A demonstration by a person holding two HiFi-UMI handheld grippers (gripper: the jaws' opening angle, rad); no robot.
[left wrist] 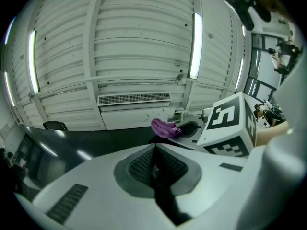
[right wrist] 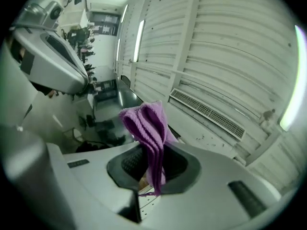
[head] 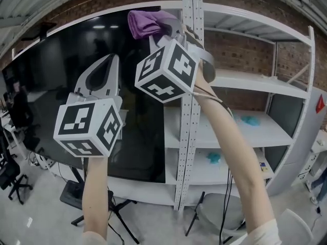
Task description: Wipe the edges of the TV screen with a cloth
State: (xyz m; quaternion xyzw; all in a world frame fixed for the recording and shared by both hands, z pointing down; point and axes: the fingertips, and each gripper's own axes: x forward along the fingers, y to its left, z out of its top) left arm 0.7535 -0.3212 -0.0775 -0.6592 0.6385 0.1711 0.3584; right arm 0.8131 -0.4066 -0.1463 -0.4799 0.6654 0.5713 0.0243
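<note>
- Jaws of the left gripper point(head: 111, 60) are pressed together with nothing between them; it is raised in front of the screen, at 8 o'clock from the right gripper point(head: 171, 28).
- Right gripper is held higher and pinches the purple cloth point(head: 146, 22), which bunches out past the tips toward 10 o'clock.
- Cloth sits at the top edge of the TV screen point(head: 56, 70), near its upper right corner; contact with the bezel is unconfirmed.
- Judged step: top-edge wipe, at or near its start.
- Next move calls for pressing the cloth on the edge and sliding toward 9 o'clock, with a firm pinch.
- White shelf rack point(head: 245, 80) stands at 3 o'clock, just beside the screen.
</note>
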